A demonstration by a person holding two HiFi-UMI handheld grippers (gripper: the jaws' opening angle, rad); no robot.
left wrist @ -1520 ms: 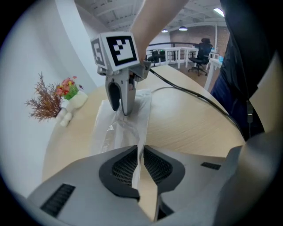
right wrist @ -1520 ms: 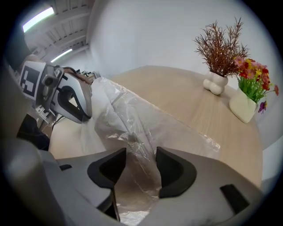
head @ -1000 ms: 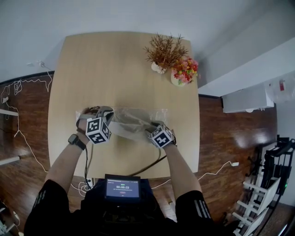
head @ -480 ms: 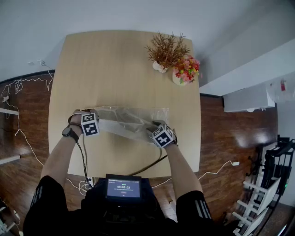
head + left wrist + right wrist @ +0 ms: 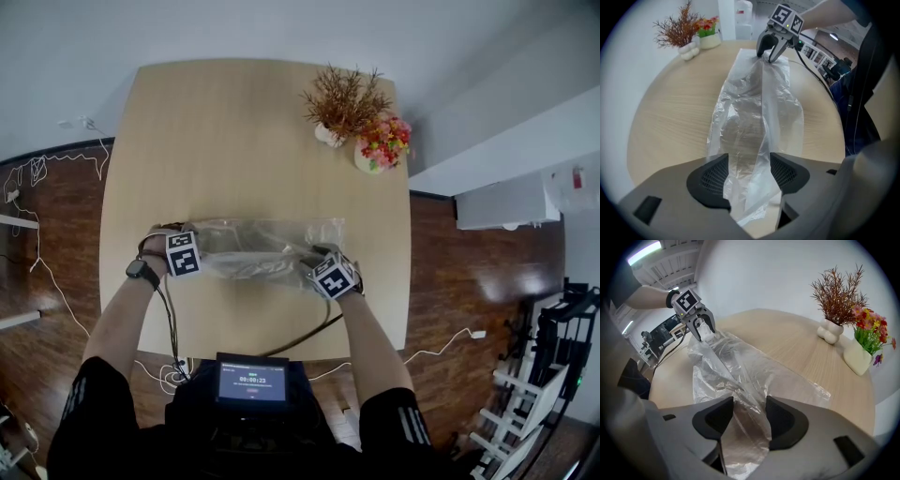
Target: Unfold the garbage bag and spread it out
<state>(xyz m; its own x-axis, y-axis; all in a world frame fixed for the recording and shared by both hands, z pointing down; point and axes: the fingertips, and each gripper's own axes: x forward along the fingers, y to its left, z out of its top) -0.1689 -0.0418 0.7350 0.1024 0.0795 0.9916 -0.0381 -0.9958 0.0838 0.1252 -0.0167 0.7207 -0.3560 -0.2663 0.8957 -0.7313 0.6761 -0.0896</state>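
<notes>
A clear, crinkled garbage bag (image 5: pixel 267 248) lies stretched left to right on the light wooden table (image 5: pixel 234 131). My left gripper (image 5: pixel 202 251) is at the bag's left end. In the left gripper view its jaws are opening around the bag (image 5: pixel 754 108), which hangs loose between the pads (image 5: pixel 785 171) with gaps on both sides. My right gripper (image 5: pixel 316 261) is at the bag's right end. In the right gripper view the bunched plastic (image 5: pixel 740 366) fills the gap between its jaws, which are shut on it. Each gripper shows in the other's view: right gripper (image 5: pixel 768 55), left gripper (image 5: pixel 704 331).
A dried plant in a white vase (image 5: pixel 339 103) and a pot of red and pink flowers (image 5: pixel 380 145) stand at the table's far right corner. A cable (image 5: pixel 309 337) runs off the near edge. A small screen (image 5: pixel 251 382) sits at the person's chest.
The left gripper has moved left and slightly down, drawing the bag out longer. The bag has sunk flatter onto the table. The right gripper has hardly moved.
</notes>
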